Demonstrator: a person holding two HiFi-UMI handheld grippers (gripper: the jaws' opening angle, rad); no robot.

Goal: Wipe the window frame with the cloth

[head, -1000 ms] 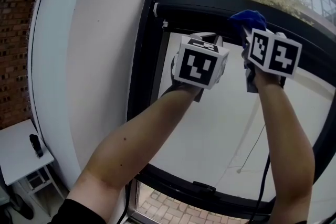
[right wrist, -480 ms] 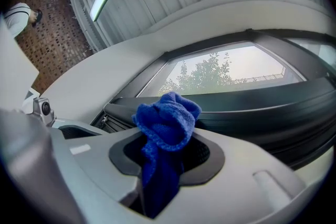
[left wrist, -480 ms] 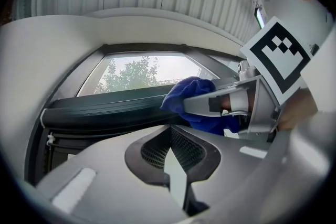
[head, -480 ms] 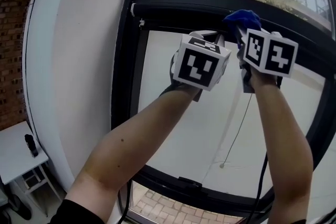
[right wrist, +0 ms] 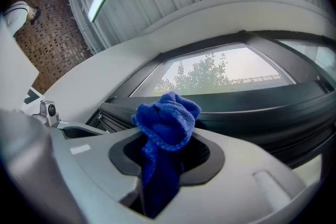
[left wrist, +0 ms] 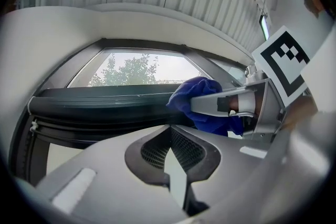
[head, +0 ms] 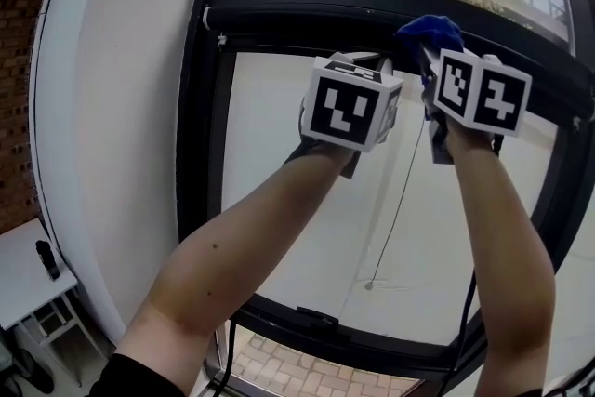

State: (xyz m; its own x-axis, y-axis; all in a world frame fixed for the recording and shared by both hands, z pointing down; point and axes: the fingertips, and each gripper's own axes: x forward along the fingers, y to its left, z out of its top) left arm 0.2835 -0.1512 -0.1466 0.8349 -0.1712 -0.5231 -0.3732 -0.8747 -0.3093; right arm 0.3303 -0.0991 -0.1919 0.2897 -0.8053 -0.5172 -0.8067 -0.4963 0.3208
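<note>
Head view: the right gripper (head: 429, 51) pinches a blue cloth (head: 429, 29) whose wad sits ahead of its jaws, at or touching the window frame (head: 307, 9); the left gripper (head: 367, 66) hangs just beside it, to its left.

Left gripper view: its jaws are pressed together on nothing; the cloth (left wrist: 195, 96) lies ahead and to the right, against the dark bar.

Right gripper view: the cloth (right wrist: 165, 123) runs lengthwise along the jaws, with its bunched end pointing forward at the bar, which spans side to side; a good wipe probably needs firm pressure and strokes along that bar, with the grip tight.
</note>
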